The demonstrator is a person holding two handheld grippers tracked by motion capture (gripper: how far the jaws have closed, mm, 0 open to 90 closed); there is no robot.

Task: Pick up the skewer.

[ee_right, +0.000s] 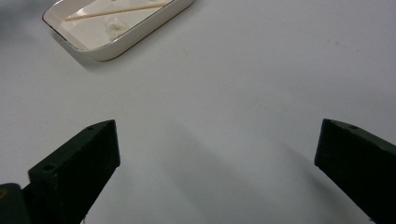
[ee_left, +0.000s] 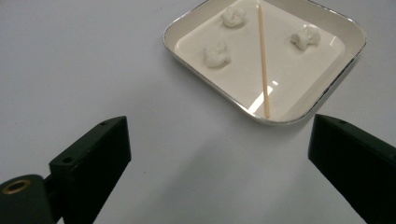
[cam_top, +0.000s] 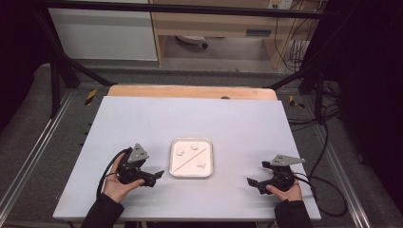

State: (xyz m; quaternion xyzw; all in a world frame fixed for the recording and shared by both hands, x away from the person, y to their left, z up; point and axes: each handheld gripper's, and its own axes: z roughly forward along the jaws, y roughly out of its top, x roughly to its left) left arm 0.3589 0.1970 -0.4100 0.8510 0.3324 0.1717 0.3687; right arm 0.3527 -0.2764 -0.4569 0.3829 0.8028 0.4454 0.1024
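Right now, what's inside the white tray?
The tray holds three white lumps and a thin wooden stick lying corner to corner. Whatever lies beneath the lumps is covered.

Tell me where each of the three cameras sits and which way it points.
High view: above the person's side, looking forward and down on the table; shows both hands, left gripper and right gripper.
Left gripper view: rides the left gripper, facing the tray close ahead; open jaws show.
Right gripper view: rides the right gripper, facing bare table, tray farther off; open jaws show.
All three share the tray and its stick.
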